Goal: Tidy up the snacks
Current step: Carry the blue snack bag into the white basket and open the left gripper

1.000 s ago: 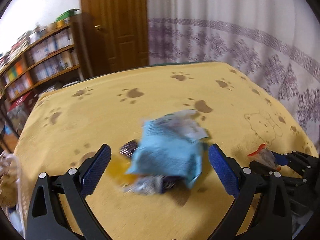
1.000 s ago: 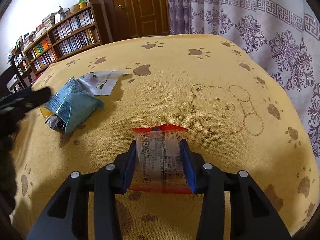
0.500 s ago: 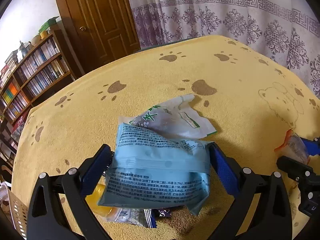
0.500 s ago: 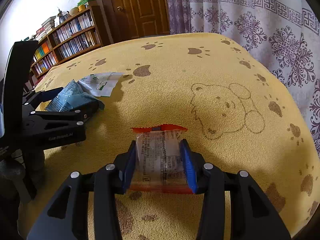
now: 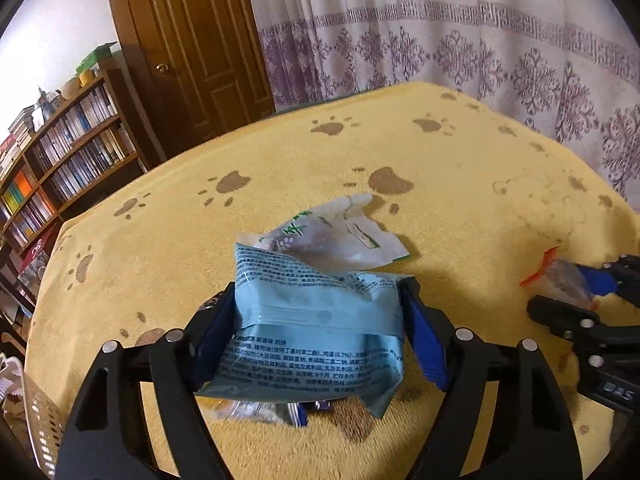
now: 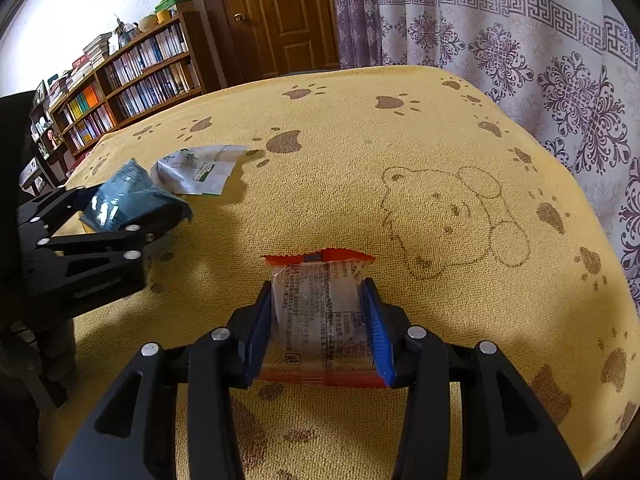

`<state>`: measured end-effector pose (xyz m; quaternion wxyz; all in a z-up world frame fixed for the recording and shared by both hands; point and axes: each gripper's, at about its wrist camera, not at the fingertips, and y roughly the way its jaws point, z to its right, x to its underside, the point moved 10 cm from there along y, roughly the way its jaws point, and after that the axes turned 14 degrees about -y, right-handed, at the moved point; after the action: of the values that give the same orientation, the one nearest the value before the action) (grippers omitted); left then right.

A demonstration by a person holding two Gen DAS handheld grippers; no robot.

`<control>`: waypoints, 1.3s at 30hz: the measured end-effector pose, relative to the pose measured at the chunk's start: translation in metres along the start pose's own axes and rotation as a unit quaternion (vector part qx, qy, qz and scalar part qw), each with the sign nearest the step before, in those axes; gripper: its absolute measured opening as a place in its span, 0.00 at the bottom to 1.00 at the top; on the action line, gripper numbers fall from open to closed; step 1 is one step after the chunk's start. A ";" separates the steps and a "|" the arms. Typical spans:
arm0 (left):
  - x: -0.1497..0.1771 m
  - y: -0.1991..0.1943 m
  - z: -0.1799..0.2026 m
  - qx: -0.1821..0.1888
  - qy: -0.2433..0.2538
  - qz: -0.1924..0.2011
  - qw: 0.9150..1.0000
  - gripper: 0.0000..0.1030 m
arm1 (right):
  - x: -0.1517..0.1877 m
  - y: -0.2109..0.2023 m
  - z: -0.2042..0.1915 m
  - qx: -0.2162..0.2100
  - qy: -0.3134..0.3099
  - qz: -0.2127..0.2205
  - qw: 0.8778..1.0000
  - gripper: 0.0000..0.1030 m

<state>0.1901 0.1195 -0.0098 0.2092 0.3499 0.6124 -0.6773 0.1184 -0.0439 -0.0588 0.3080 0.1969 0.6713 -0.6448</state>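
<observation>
**Both claws gripping snack packets over yellow bench**

Left claw (image 5: 320, 336) is closed on a light blue packet (image 5: 316, 320), blue pads pressing both its side edges; packet bulges between the fingers, printed back side up. Can't tell if it is lifted clear or resting on the pile. Under its near edge: a few small wrapped snacks (image 5: 256, 408), partly hidden, one yellowish, one clear, one dark blue corner. Just behind the blue packet lies a white packet with green print (image 5: 332, 236), flat on the cloth, its near edge under or touching the blue one — can't tell which.

Right claw (image 6: 320, 320) is closed on a clear packet with red-orange ends (image 6: 320, 304), pads clamped on its two long sides, printed text facing up, far red end sticking out past the fingertips. It sits low over the cloth; contact with the cloth unclear.

In the right wrist view the left claw (image 6: 132, 216) shows at left with the blue packet (image 6: 124, 200) in it, white packet (image 6: 200, 168) just beyond. In the left wrist view the right claw (image 5: 576, 296) shows at far right edge with the red-ended packet (image 5: 560, 272).

Bench is covered by a yellow cloth with brown paw prints and a bear outline (image 6: 400, 152). The two claws are well apart. Background: bookshelf (image 6: 132, 72) left, wooden door (image 6: 276, 16), patterned curtain (image 6: 520, 40) right.
</observation>
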 end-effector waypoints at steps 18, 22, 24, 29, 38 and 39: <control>-0.036 -0.100 -0.043 0.052 -0.118 0.052 0.990 0.77 | 0.000 0.000 0.000 0.000 0.000 0.000 1.000 0.43; -0.035 -0.112 -0.057 0.036 -0.129 0.062 0.989 0.77 | 0.000 0.000 0.000 0.000 -0.001 0.000 1.000 0.43; -0.034 -0.117 -0.064 0.023 -0.131 0.067 0.989 0.77 | 0.000 0.000 0.000 0.000 0.000 0.000 1.000 0.43; -0.029 -0.125 -0.076 0.000 -0.136 0.075 0.988 0.77 | 0.000 0.000 0.000 0.000 0.000 0.000 1.000 0.43; -0.020 -0.148 -0.096 -0.053 -0.131 0.107 0.984 0.77 | 0.000 0.000 0.001 0.000 -0.001 0.000 1.000 0.43; -0.020 -0.150 -0.098 -0.056 -0.131 0.109 0.984 0.77 | 0.000 0.000 0.001 0.000 -0.001 0.000 1.000 0.43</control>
<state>0.1175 0.2366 0.1067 0.3798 0.3109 0.5750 -0.6546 0.1183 -0.0446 -0.0591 0.3083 0.1965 0.6709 -0.6451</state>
